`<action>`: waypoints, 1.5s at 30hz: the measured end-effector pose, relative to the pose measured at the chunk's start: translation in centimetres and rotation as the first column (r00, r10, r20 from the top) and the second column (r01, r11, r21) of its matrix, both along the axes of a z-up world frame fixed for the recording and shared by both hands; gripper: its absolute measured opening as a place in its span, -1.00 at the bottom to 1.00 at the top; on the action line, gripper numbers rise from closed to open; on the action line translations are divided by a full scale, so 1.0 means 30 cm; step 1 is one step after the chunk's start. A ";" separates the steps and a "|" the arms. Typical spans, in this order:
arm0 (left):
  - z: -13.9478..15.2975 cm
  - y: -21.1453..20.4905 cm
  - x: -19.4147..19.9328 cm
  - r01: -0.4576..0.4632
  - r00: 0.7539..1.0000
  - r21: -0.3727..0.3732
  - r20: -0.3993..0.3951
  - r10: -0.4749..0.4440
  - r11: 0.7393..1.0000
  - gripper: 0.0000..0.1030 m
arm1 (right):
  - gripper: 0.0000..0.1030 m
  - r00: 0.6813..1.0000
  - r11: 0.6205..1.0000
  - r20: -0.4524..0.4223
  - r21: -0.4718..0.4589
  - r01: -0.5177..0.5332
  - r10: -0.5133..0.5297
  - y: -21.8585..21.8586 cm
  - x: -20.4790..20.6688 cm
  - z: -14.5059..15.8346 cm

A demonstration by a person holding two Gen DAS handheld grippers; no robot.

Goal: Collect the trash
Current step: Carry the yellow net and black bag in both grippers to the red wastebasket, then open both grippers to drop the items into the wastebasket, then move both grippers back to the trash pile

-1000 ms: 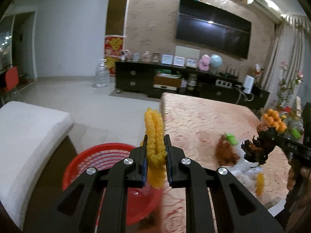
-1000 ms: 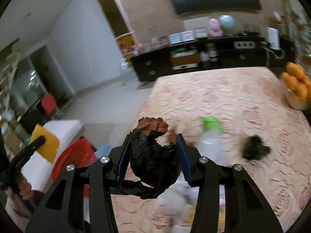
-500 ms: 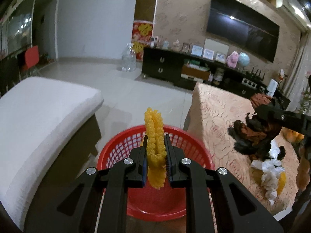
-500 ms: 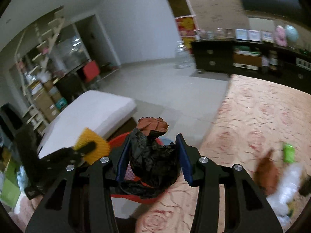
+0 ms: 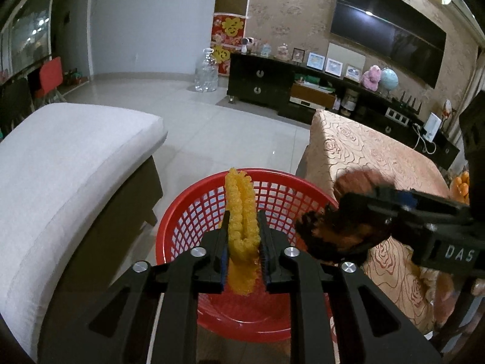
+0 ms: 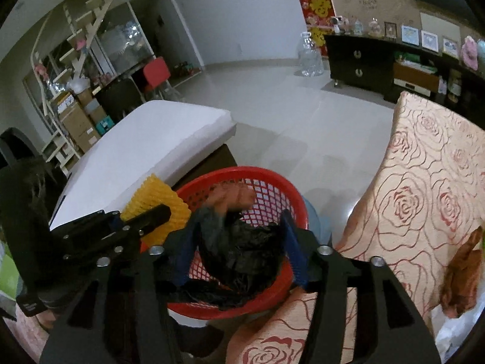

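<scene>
**Two loads over the basket, both jaws letting go**

The red mesh basket [image 5: 242, 312] sits on the floor beside the rose-patterned tablecloth [image 6: 430, 200], placed to catch what drops off the table edge. Above it, the left gripper [image 5: 244, 242] carries a yellow foam net [image 5: 241, 230]; its jaws are just starting to part, the net still upright between the pads. The right gripper [image 6: 239, 251] is spreading wider, and the black crumpled bag [image 6: 242, 251] (blurred, apparently slipping) hangs between its pads over the basket. More brown litter [image 6: 463, 276] waits on the cloth.
</scene>
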State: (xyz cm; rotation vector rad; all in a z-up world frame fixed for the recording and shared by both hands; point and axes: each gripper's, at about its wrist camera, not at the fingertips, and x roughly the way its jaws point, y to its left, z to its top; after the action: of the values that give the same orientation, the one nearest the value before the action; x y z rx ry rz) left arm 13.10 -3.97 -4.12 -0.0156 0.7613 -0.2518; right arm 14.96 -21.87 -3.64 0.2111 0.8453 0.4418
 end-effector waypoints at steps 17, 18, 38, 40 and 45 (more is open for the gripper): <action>0.072 -0.033 -0.059 0.015 0.989 -0.026 0.147 -0.011 1.000 0.66 | 0.56 0.976 0.983 0.127 -0.035 0.183 -0.177 -0.190 -0.122 0.112; 0.074 -0.039 -0.063 0.019 0.989 -0.027 0.149 -0.014 0.999 0.66 | 0.58 0.971 0.979 0.138 -0.041 0.200 -0.193 -0.211 -0.134 0.120; 0.065 -0.288 -0.139 0.198 0.969 -0.014 0.156 -0.194 0.980 0.66 | 0.69 0.721 0.728 0.210 -0.055 0.683 -0.660 -0.760 -0.522 0.113; 0.057 -0.311 -0.142 0.212 0.967 -0.010 0.149 -0.208 0.977 0.66 | 0.69 0.702 0.707 0.203 -0.063 0.705 -0.682 -0.788 -0.537 0.100; 0.032 -0.379 -0.150 0.250 0.960 0.001 0.128 -0.248 0.968 0.66 | 0.69 0.671 0.675 0.191 -0.052 0.736 -0.716 -0.843 -0.576 0.089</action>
State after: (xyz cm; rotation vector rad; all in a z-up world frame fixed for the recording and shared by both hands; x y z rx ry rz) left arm 8.60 -15.34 -3.15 0.0823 0.6336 -0.4936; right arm -2.33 -47.15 -0.95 0.3741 0.5635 -0.3599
